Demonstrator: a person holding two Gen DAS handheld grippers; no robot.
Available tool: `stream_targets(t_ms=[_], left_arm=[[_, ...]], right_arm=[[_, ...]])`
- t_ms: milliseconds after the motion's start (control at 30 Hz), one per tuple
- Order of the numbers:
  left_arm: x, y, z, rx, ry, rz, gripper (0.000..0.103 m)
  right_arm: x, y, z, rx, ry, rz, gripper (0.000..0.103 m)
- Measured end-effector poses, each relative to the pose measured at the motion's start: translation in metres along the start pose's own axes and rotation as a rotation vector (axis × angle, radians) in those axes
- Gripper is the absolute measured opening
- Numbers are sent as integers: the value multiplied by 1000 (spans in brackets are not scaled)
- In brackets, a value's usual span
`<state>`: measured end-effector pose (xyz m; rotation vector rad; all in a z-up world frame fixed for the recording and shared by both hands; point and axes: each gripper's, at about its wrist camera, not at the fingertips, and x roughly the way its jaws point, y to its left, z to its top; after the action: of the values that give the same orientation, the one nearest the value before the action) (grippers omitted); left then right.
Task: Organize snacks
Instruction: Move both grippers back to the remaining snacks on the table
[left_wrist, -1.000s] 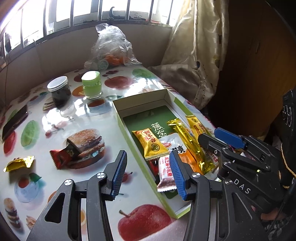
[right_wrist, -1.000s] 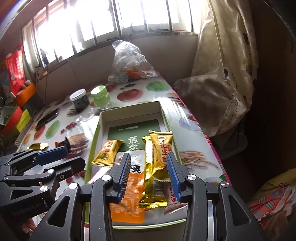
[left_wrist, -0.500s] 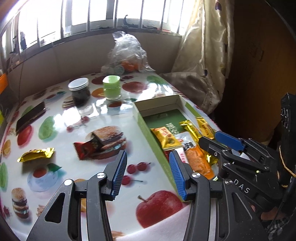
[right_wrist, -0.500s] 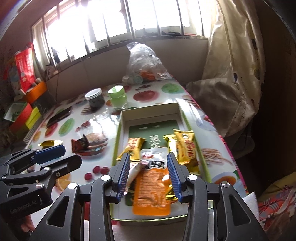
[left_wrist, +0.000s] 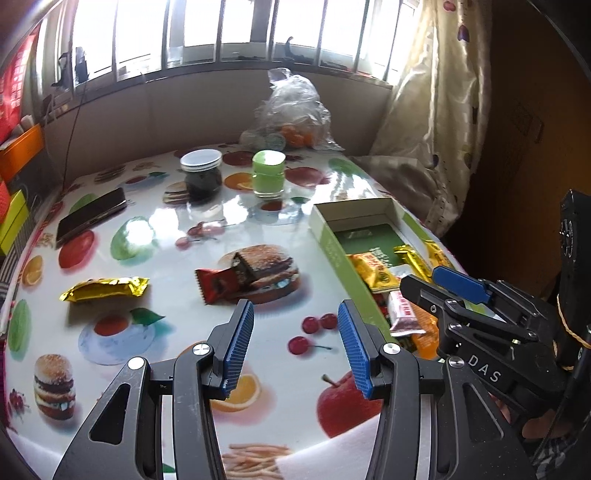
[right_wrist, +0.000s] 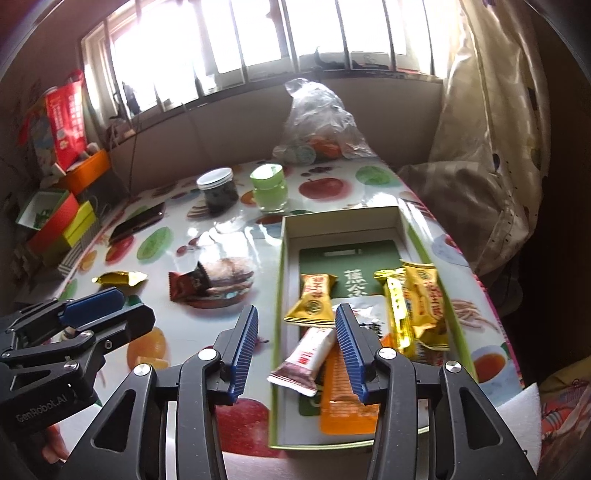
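free: table front (left_wrist: 280, 354) | blocked: box wall (left_wrist: 334, 251)

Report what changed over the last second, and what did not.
Both views swung from the box toward the open table: the left gripper now hangs over the printed cherries, with the red wrapper and gold wrapper ahead. The right gripper backed off, its jaws opening, gripping nothing. Snacks, jars and phone stayed put.

"DAS" stood in pale letters on the right hand-held gripper (left_wrist: 461, 291); "GenRobot.AI" stood on the left hand-held gripper (right_wrist: 107, 314). The snack wrappers' print was too small to read.
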<state>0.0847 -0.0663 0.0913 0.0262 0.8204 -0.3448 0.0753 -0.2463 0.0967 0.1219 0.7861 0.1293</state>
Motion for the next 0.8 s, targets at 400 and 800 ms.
stream_targets(t_ms=[400,800], left_arm=[[2,34,-7,-53,9,42,49],[6,89,-15,-165,26,97,49]], right_arm=[[21,32,7,-53,24,40,44],[57,64,13,-108,92,89,44]])
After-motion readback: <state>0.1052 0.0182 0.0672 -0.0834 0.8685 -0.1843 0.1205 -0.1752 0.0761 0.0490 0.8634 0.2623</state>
